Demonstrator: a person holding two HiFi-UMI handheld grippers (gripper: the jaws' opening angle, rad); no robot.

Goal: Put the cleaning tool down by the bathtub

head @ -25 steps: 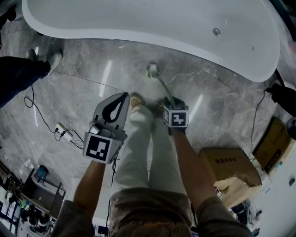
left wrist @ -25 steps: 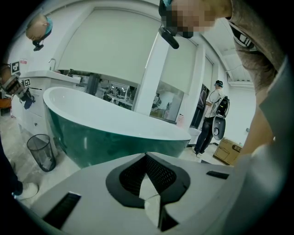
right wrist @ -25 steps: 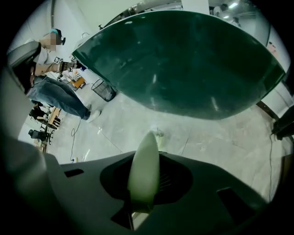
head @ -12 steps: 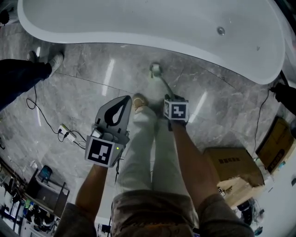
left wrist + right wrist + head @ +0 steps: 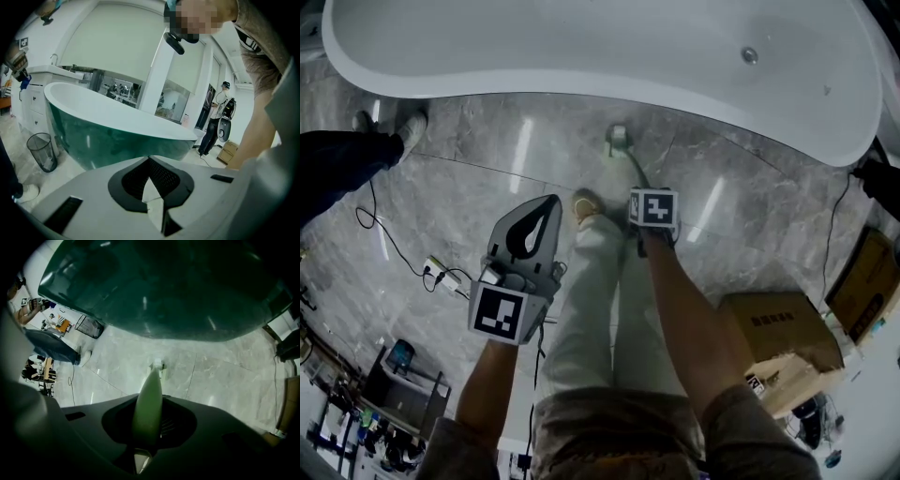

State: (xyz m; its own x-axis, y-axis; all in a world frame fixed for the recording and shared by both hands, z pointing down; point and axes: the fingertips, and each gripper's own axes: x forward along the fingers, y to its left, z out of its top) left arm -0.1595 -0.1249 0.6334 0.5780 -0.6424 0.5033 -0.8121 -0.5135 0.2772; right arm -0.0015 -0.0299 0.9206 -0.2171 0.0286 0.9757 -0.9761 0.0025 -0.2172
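The cleaning tool is a pale long-handled brush. Its head (image 5: 618,139) is low over the grey marble floor, just in front of the white bathtub (image 5: 581,56); I cannot tell whether it touches. My right gripper (image 5: 653,208) points steeply down and is shut on the handle (image 5: 149,399), which runs out between the jaws to the brush head (image 5: 158,366). The tub's dark green outer wall (image 5: 164,287) fills the top of the right gripper view. My left gripper (image 5: 530,234) hangs to the left with its jaw tips together and nothing held; it faces the bathtub (image 5: 117,136).
My own legs (image 5: 591,281) stand between the two grippers. Another person's shoe (image 5: 408,127) is at the left. A power strip with cable (image 5: 439,272) lies on the floor. Cardboard boxes (image 5: 778,328) sit at the right and a wire bin (image 5: 42,151) stands beside the tub.
My right gripper has sunk a little toward the floor with the tool and rolled slightly. The left gripper has stayed about where it was.
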